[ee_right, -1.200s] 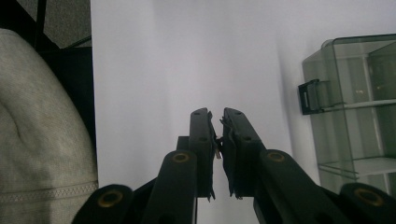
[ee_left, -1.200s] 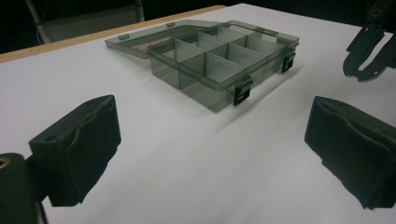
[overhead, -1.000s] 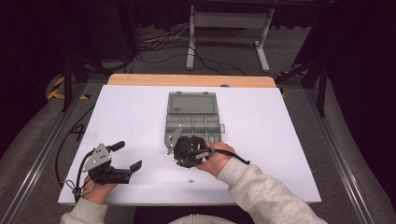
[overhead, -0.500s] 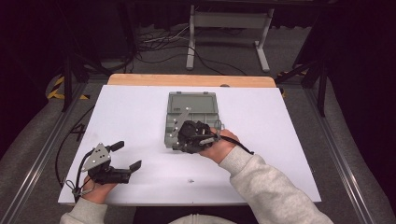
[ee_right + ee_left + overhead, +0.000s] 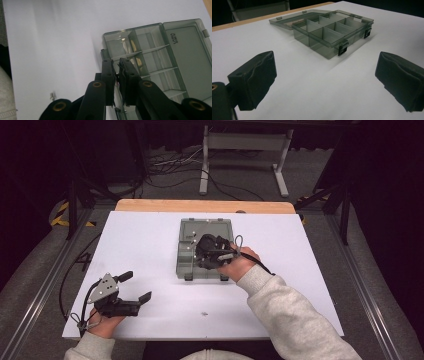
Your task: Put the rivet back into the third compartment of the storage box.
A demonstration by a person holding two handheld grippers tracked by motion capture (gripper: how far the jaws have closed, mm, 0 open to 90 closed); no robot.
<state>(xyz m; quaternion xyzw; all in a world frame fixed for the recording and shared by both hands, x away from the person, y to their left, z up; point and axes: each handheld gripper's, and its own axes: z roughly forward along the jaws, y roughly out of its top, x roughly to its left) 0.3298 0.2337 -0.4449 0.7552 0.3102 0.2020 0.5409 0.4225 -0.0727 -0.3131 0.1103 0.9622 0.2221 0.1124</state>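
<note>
While the compartment box [image 5: 185, 251] lies open near the middle of the white worktop [image 5: 145, 232], lid folded flat on its far side, the right gripper [image 5: 199, 251] hangs over the box's near compartments. Its jaws are clenched almost together, and whether a tiny part is pinched between them I cannot tell. Nearer the person than the box, one small metal piece [image 5: 204, 312] lies loose, so sorting seems unfinished. Left of the box and well apart, the left gripper [image 5: 136, 286] rests released, jaws wide and empty.

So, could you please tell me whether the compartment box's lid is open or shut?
Open: the lid lies flat behind the compartment box, dividers exposed.
</note>
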